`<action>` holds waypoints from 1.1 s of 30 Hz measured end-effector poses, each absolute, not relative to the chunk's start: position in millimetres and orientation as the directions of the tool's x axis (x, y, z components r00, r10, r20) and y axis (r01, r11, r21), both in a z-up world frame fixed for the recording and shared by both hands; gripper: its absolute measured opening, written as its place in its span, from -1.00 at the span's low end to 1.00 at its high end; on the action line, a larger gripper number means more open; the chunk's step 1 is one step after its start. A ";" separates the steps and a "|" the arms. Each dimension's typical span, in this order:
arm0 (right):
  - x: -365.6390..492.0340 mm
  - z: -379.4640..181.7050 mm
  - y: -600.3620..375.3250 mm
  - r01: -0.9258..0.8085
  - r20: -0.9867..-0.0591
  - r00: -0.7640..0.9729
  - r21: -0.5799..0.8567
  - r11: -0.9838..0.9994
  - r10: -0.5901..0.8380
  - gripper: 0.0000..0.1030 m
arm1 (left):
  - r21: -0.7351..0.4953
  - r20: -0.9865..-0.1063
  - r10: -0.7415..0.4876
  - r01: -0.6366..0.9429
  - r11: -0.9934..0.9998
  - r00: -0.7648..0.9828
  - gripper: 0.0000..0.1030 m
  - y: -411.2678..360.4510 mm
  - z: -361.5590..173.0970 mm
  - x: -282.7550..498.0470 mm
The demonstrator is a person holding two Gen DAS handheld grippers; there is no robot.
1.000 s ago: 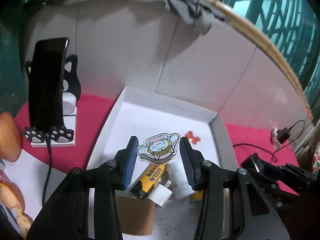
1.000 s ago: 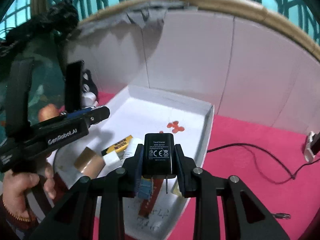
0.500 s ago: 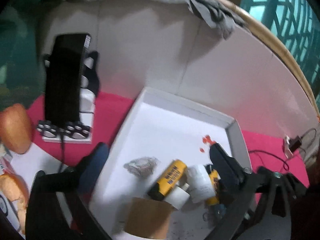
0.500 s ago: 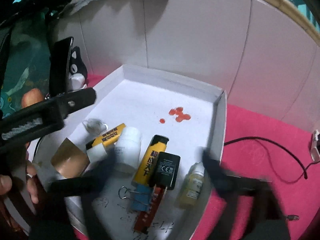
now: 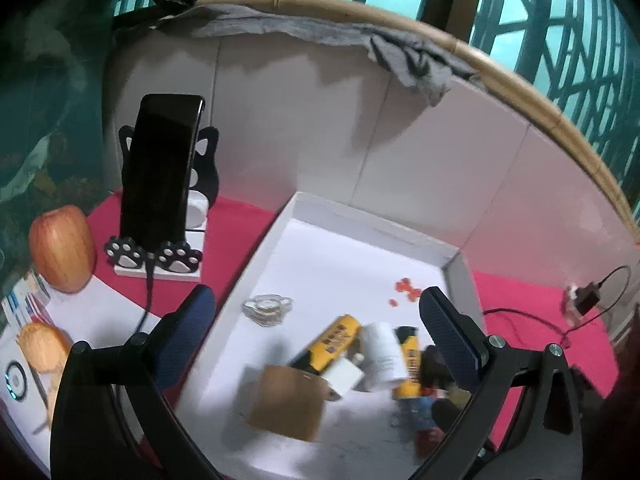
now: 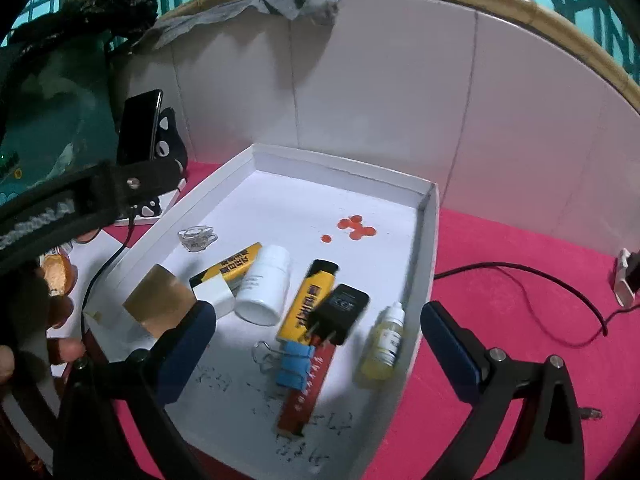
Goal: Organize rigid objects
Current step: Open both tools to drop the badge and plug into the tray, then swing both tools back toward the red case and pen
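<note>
Both grippers are hanging over the white tray [image 6: 428,216] with fingers spread wide, and neither is gripping anything. A second ago the left gripper [image 5: 316,328] was pinching a cartoon sticker; now that sticker [image 5: 267,309] is lying flat on the tray floor, far left of the pile. Moving right, a brown tape roll [image 6: 158,300], a yellow marker [image 6: 232,268] and a white pill bottle [image 6: 266,286] are crowding together, with a second yellow marker [image 6: 310,300] beside them. The black charger plug [image 6: 340,312], clamped in the right gripper [image 6: 316,336] a second ago, is now resting tilted across that marker and a red strip [image 6: 308,388], with blue binder clips [image 6: 294,364] touching it. Near the right wall, a small dropper bottle [image 6: 384,340] is lying on its side. So two more items are delivered, I'd say, and both hands are free for the next pickup. The desk is wearing a pink cloth [image 6: 520,320]; a phone [image 5: 160,172] is leaning in a cat-shaped stand [image 5: 160,260] far left, an apple [image 5: 62,248] beside it, a cable [image 6: 532,292] trailing right, white panels and teal lattice behind.
</note>
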State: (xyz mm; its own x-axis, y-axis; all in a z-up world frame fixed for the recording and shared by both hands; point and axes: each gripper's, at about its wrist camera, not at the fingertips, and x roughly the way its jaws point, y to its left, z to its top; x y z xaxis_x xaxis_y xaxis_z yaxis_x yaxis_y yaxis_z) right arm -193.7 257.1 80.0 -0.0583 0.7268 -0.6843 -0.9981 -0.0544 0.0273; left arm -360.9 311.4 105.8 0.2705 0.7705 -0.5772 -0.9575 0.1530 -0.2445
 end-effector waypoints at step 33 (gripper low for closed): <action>124.7 40.9 148.8 -0.823 -0.606 -0.126 0.506 0.258 0.785 0.98 | -0.051 -0.751 0.325 -0.541 0.840 0.575 0.82 191.0 23.1 -49.6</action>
State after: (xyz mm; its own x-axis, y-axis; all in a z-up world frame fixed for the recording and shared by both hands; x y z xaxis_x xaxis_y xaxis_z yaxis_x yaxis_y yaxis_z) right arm 124.7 148.8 40.9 -0.1262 0.7855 -0.6059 -0.8227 0.2584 0.5063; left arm -49.6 191.0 23.1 0.5751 0.3248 -0.7508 -0.5409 0.8395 -0.0512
